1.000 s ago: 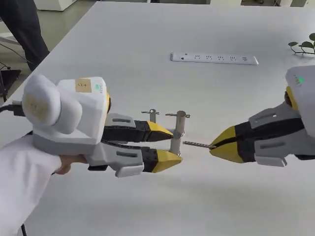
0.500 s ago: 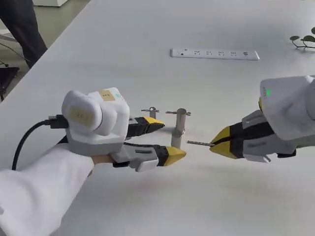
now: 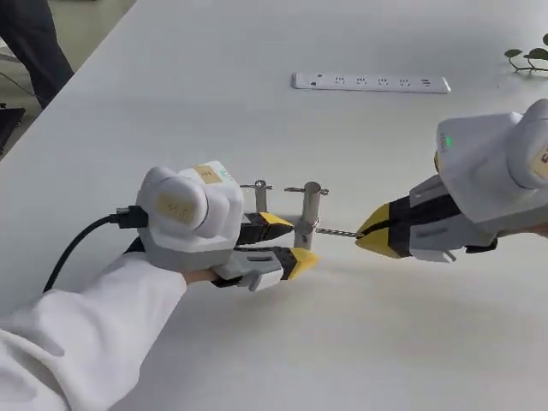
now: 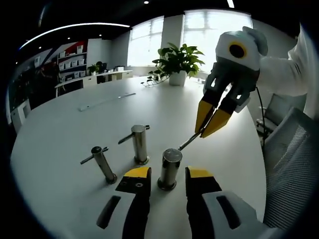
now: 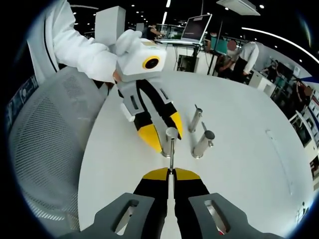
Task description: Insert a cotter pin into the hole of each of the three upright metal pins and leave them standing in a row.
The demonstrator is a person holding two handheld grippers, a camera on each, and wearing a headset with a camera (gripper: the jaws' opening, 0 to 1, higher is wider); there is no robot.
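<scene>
Steel cotter pin (image 3: 336,232), pinched in our closed right claw (image 3: 366,236), has reached the nearest metal pin (image 4: 169,167); our left claw (image 4: 167,175) has moved in around it, jaws slightly apart. Both pins behind (image 4: 139,144) carry theirs, so this seems last.

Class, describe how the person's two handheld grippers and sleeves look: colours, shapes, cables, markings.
Both the left gripper and right gripper have white, rounded bodies, grey frames, black jaws and yellow wedge tips. A black cable leaves the left one, which carries a yellowish label; the right shows a green light. The sleeve is white.
</scene>
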